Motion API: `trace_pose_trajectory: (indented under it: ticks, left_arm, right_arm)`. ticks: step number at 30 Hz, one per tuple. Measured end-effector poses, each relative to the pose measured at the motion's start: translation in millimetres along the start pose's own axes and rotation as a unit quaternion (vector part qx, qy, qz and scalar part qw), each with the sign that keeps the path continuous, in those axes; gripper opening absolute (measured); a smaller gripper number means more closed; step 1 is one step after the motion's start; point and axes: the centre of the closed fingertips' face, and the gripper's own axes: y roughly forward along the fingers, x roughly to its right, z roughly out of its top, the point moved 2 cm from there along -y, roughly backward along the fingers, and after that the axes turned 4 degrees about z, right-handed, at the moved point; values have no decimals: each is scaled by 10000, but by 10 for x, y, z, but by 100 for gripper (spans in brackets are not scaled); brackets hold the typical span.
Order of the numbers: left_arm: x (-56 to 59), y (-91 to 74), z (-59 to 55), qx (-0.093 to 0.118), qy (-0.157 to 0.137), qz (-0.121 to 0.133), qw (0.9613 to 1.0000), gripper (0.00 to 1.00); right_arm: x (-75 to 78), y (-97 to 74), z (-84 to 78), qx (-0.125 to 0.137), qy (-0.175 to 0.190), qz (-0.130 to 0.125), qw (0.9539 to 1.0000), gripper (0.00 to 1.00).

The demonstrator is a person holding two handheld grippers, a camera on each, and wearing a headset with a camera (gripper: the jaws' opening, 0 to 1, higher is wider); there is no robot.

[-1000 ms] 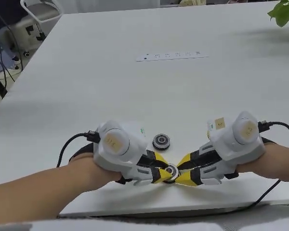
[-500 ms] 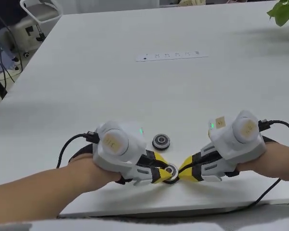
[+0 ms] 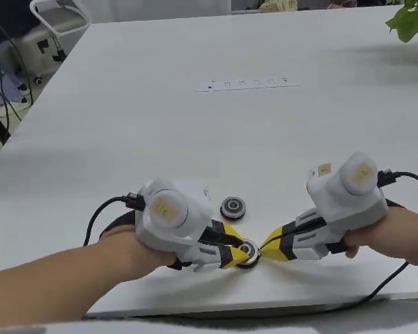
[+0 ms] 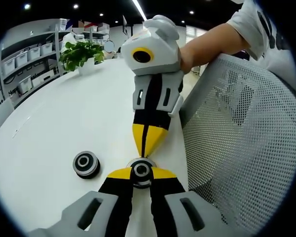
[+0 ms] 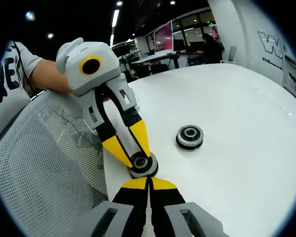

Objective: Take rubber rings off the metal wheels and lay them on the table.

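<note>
Right gripper (image 3: pixel 266 245) has just closed up! A second ago its yellow jaws stood apart at the wheel (image 3: pixel 249 250). Now they're pressed to a slit, tips on the wheel's right rim, and the body has lifted and swung a touch right. Left gripper (image 3: pixel 237 249) hasn't budged: it's clamped on the wheel from the left, low at the near edge of the table (image 3: pixel 160 125).

That reads to me as the nip on the ring (image 5: pixel 135 171) before the peel. Whether rubber is actually caught between those jaws, I can't tell. The ring still sits round the wheel and none lies on the table yet, so this is early in the job.

The second wheel (image 3: pixel 233 207) waits just beyond the grippers, flat on its side, its dark band still on.

The surface is white, smooth and bare, so a freed ring should lie flat. A socket strip (image 3: pixel 249 81) sits mid-table, a plant (image 3: pixel 412 17) at the far right corner and a chair (image 3: pixel 56 14) far left. A mesh chair back (image 4: pixel 237 123) stands at the near edge, in an office with shelves and ceiling lights.
</note>
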Motion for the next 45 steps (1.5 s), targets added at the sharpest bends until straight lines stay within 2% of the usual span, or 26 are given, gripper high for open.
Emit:
trace_pose_trajectory:
  ticks: [2, 3, 21, 45]
  left_arm:
    - [-1, 0, -1, 2, -13, 0, 10000, 8]
    - [-2, -1, -1, 5, -17, 0, 10000, 8]
    - [0, 3, 4, -42, -8, 62, 10000, 7]
    - [10, 3, 6, -75, -45, 79, 9999, 7]
  right_arm:
    - [4, -5, 14, 70, 82, -5, 9999, 0]
    - [1, -9, 59, 225, 190, 26, 9996, 0]
    - [-53, 3, 97, 411, 587, 130, 9973, 0]
    - [-106, 42, 172, 470, 439, 259, 9976, 0]
